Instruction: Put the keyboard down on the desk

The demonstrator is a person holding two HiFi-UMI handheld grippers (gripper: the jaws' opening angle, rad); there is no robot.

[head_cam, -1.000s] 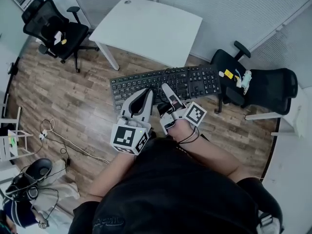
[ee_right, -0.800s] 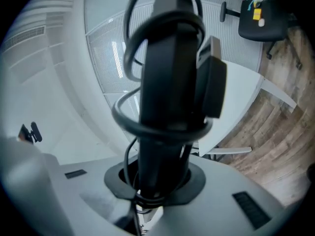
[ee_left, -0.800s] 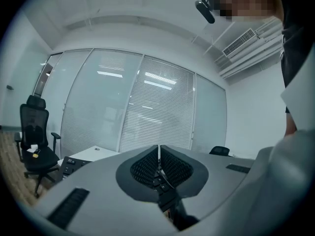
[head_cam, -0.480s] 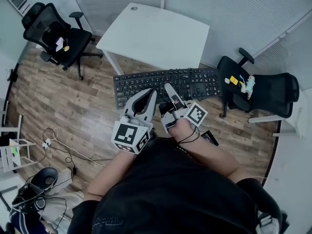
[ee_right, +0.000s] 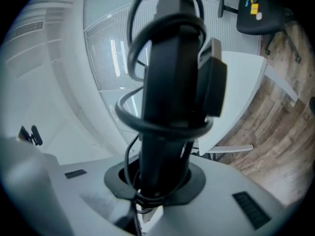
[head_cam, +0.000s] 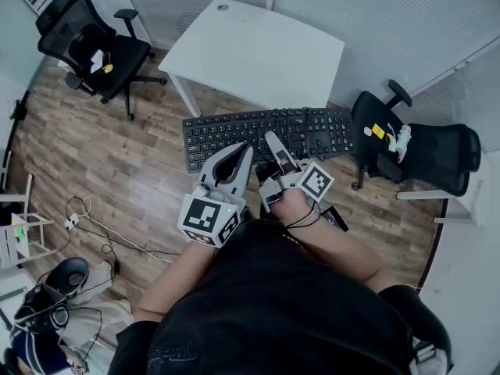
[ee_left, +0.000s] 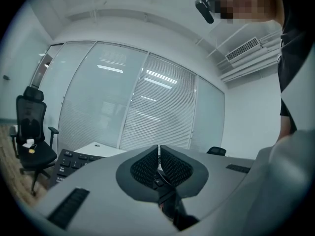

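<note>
Wood floor (head_cam: 101, 155) beneath; 2 forearms (head_cam: 344, 250) reaching forward, side by side. Jaws of left gripper (head_cam: 244, 150) and right gripper (head_cam: 270, 141) nearly together, clamped on near edge of black keyboard (head_cam: 219, 130), held aloft short of white desk (head_cam: 258, 45).

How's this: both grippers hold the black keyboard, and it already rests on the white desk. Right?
No. The left gripper and right gripper do hold the black keyboard, but the head view shows it up over the wood floor, short of the white desk.
</note>
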